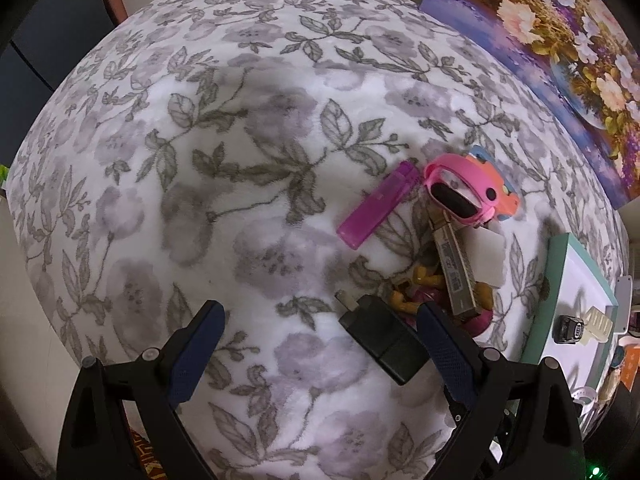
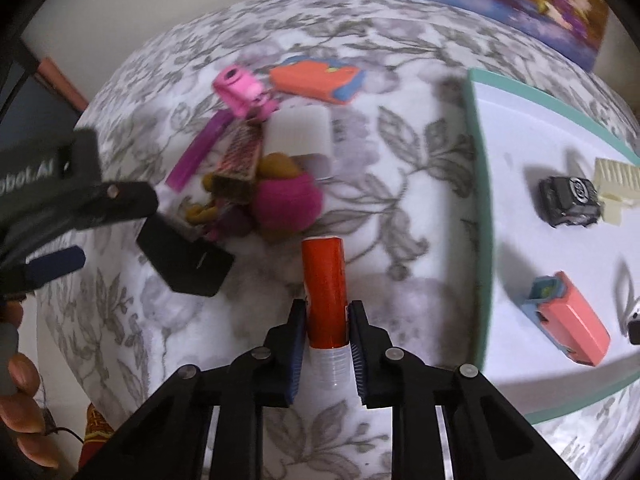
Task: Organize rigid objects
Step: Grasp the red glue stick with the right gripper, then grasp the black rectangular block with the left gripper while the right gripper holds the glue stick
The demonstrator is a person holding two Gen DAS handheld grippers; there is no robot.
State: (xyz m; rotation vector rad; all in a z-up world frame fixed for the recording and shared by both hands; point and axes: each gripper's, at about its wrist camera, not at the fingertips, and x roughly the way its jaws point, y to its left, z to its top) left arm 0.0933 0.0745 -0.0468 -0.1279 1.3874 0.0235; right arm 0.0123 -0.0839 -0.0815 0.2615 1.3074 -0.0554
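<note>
Gripping the glue stick (image 2: 325, 292) in my right hand-held gripper (image 2: 326, 320), long axis pointing straight ahead; tray (image 2: 482, 216) lies just right. Left hand-held gripper (image 1: 320, 344) gapes over the black adapter (image 1: 382, 344).

We've got two wrist fisheyes, both looking steeply down and close over the floral cloth (image 1: 240, 200). In the left view its own fingers sit at the bottom edge, the clutter pile right of centre. The right view looks along its fingers at bottom centre. Both share the black adapter (image 1: 384, 340), purple lighter (image 1: 376, 210) and the teal-rimmed tray (image 2: 482, 216), far right in both
</note>
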